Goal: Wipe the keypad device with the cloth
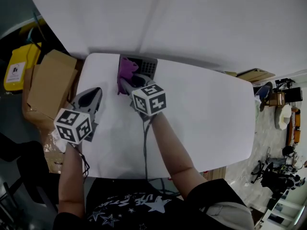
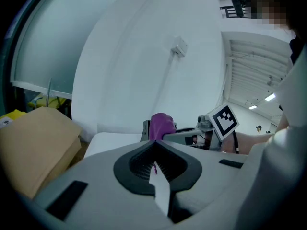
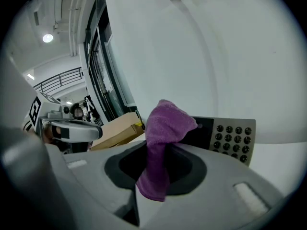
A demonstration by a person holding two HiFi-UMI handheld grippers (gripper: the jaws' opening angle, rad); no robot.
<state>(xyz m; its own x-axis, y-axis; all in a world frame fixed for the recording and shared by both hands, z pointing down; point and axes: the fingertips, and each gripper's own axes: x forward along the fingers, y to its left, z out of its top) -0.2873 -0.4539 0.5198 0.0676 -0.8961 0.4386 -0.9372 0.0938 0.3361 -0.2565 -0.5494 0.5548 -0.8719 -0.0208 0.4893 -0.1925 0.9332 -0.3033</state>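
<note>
The grey keypad device [image 1: 147,66] leans against the wall at the table's far edge, its rows of dark buttons [image 3: 233,136] facing me. My right gripper [image 1: 126,84] is shut on a purple cloth [image 1: 126,70], which bunches above the jaws [image 3: 165,123] just left of the keypad and covers its left part. My left gripper [image 1: 94,96] hovers over the white table [image 1: 211,119], left of the right one and nearer to me, shut with nothing held [image 2: 154,148]. From it I see the cloth [image 2: 161,124] and the keypad's edge [image 2: 145,129] ahead.
Cardboard boxes [image 1: 50,83] stand close against the table's left side, with a yellow bin [image 1: 19,66] beyond them. A white wall [image 1: 192,18] rises right behind the keypad. A cable [image 1: 145,143] runs along the right arm.
</note>
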